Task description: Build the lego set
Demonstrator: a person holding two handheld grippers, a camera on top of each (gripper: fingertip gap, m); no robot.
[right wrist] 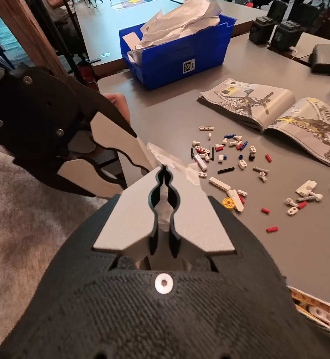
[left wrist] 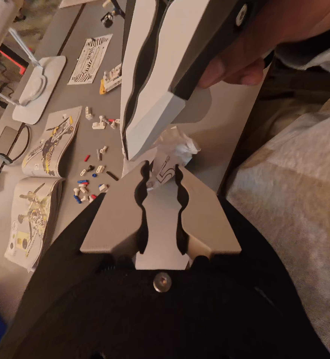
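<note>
A crumpled white paper bag hangs over the table's near edge, and it also shows in the right wrist view. My right gripper is shut on the bag's paper; in the left wrist view it comes down from above with its tips at the bag. My left gripper is open, with the printed end of the bag between its tips. In the right wrist view it reaches in from the left. Loose white, red, blue and black lego pieces lie scattered on the grey table.
An open instruction booklet lies beyond the pieces. A blue bin stuffed with paper bags stands at the far edge. A small white and yellow build, a sticker sheet and a white stand base sit farther off. Carpet lies below the table edge. Some 4 cm of space lies between my two pairs of fingers.
</note>
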